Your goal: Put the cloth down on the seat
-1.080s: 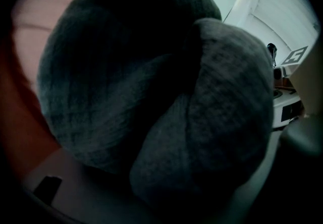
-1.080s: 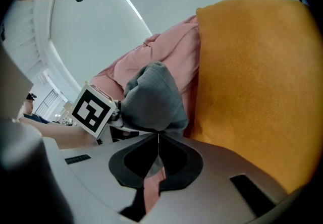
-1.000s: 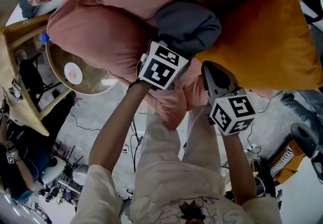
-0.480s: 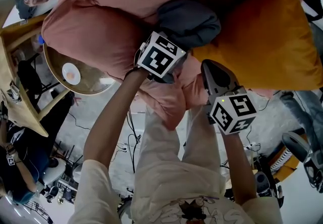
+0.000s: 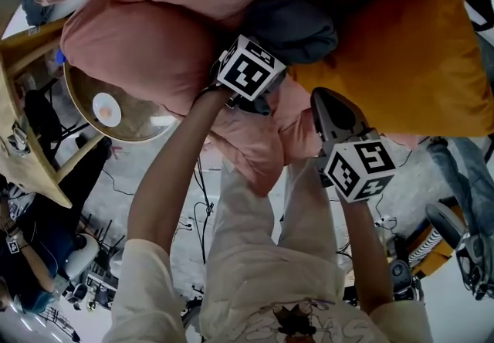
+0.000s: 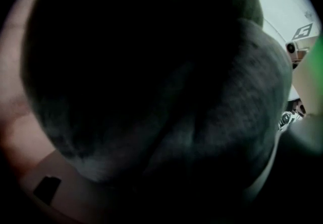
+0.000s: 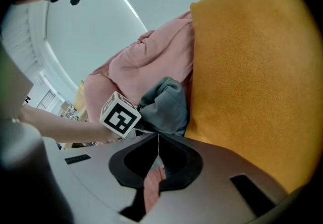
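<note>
Cream shirt fills the bottom of the head view. Its dark chest print is cut off by the frame edge and cannot be read. Two bare forearms reach up from it.

The right tool has its jaws together, tips meeting in a thin line with nothing between them. Through the hollow behind the tips a strip of pink cover shows. In the head view this tool lies over a fold of that cover.

The left tool sits a little further on, its nose pushed into the grey cloth. Its own view is almost wholly dark cloth close against the lens, with only a corner of the tool's body showing at lower left. The jaws are buried, so I cannot tell whether they are clamped on the cloth or apart.

The cloth is bunched on the pink cover, touching the orange cushion on its right. The cover hides the seat beneath.

The only print is the black-and-white square markers on the tools' cubes. Left of the cover, a round golden surface is partly hidden under the cover's edge.
</note>
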`<move>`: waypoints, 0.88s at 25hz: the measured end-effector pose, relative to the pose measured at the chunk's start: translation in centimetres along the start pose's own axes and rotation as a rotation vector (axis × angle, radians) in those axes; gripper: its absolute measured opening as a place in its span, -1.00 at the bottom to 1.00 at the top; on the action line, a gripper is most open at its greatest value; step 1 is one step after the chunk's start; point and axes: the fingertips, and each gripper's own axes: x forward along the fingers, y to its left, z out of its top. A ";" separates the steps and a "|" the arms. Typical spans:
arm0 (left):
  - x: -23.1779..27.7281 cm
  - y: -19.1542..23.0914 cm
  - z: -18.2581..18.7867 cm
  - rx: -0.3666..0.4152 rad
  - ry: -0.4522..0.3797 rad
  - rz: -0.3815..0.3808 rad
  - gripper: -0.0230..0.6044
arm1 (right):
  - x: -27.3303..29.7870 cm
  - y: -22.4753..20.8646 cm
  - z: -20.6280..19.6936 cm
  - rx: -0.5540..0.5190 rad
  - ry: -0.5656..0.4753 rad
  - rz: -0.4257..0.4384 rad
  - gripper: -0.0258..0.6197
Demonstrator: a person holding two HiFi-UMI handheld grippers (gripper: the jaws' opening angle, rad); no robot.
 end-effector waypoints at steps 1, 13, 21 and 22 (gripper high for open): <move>0.2 0.0 -0.1 0.000 0.003 0.000 0.23 | -0.1 0.0 -0.1 0.000 0.000 -0.001 -0.86; -0.8 -1.8 0.7 -0.004 -0.071 -0.119 0.54 | -1.3 1.3 -0.3 -0.011 -0.010 -0.002 -0.86; -3.4 -2.5 0.9 -0.038 -0.134 -0.094 0.61 | -3.1 1.0 -0.4 -0.015 -0.017 -0.014 -0.86; -3.7 -2.6 1.0 -0.041 -0.140 -0.088 0.61 | -3.5 1.0 -0.4 -0.016 -0.019 -0.017 -0.86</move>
